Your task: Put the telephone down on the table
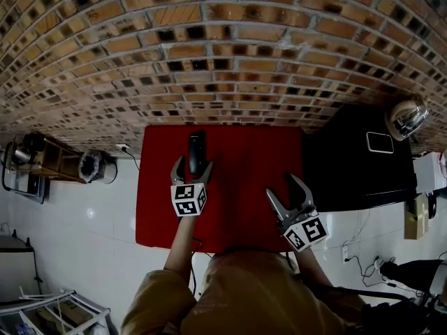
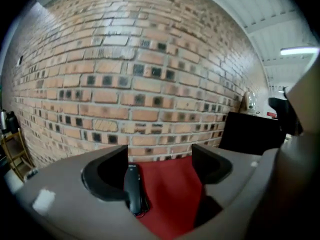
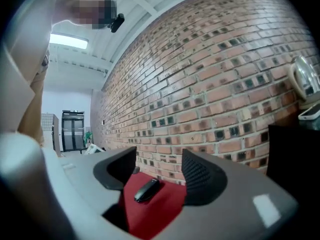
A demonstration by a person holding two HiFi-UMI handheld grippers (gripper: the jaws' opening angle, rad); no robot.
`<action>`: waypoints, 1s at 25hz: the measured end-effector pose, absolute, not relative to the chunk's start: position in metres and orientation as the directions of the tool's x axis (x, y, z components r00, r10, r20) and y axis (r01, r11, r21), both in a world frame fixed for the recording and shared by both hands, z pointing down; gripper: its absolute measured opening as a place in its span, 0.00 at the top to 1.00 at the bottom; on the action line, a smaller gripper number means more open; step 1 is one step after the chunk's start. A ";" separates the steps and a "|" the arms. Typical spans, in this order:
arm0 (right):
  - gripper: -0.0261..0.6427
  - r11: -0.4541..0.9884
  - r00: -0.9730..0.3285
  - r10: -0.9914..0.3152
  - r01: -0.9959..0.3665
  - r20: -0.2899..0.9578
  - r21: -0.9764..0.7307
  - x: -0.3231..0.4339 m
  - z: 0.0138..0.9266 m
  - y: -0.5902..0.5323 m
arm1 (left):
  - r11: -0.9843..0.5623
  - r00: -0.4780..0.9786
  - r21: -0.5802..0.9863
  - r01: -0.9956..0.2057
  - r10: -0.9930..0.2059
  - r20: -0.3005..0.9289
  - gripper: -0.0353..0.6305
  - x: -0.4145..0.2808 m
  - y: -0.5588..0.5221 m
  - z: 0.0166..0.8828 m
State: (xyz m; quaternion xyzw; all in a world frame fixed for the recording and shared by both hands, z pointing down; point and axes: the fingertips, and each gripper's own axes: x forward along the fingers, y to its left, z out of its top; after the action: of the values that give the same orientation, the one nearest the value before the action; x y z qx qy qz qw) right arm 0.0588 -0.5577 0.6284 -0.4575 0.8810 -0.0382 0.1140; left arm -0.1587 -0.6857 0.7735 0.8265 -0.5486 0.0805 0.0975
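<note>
Right gripper [image 1: 281, 185] nearest, over near right part of red bench [image 1: 241, 208]; jaws wide apart, nothing between them. Left gripper [image 1: 195, 165] slightly further in, left of centre; jaws spread wide, clamped on nothing. Black telephone [image 1: 197, 149] lies flat on bench, near end between left gripper's open jaws, close beside left jaw; touching or not, cannot tell. Rest of telephone points away toward brick wall [image 1: 223, 47]. Telephone well apart from right gripper, ahead and to its left. Black cabinet [image 1: 349, 176] stands just right of bench.

Brick wall [image 1: 230, 47], black cabinet [image 1: 349, 173], silver kettle [image 1: 407, 117], white floor [image 1: 70, 215]
</note>
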 end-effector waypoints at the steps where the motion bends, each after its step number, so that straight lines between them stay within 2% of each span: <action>1: 0.55 0.573 -0.547 -0.819 -0.802 -0.174 -0.169 0.061 0.621 -0.558 | -0.386 0.389 0.052 -0.921 -0.901 0.194 0.36 -0.155 -0.671 0.748; 5: 0.55 0.531 -0.501 -0.846 -0.826 -0.183 -0.189 0.077 0.605 -0.558 | -0.393 0.392 -0.013 -0.919 -0.919 0.047 0.36 -0.142 -0.612 0.657; 8: 0.55 0.484 -0.457 -0.874 -0.846 -0.165 -0.224 0.091 0.604 -0.561 | -0.371 0.373 -0.077 -0.926 -0.927 -0.023 0.36 -0.138 -0.579 0.612; 11: 0.55 0.472 -0.448 -0.880 -0.859 -0.156 -0.199 0.092 0.590 -0.560 | -0.325 0.329 -0.064 -0.944 -0.941 -0.077 0.36 -0.144 -0.558 0.583; 18: 0.55 0.500 -0.469 -0.852 -0.861 -0.232 -0.094 0.078 0.549 -0.543 | -0.301 0.303 -0.041 -0.953 -0.939 -0.160 0.36 -0.138 -0.534 0.549; 25: 0.55 0.485 -0.461 -0.862 -0.871 -0.212 -0.078 0.088 0.545 -0.537 | -0.308 0.310 -0.037 -0.951 -0.937 -0.161 0.36 -0.123 -0.526 0.546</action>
State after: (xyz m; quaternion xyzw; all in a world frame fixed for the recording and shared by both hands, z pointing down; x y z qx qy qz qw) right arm 0.0881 -0.5367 0.5450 -0.5068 0.8545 0.0208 0.1119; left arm -0.1229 -0.5263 0.5458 0.8068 -0.5850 -0.0546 -0.0627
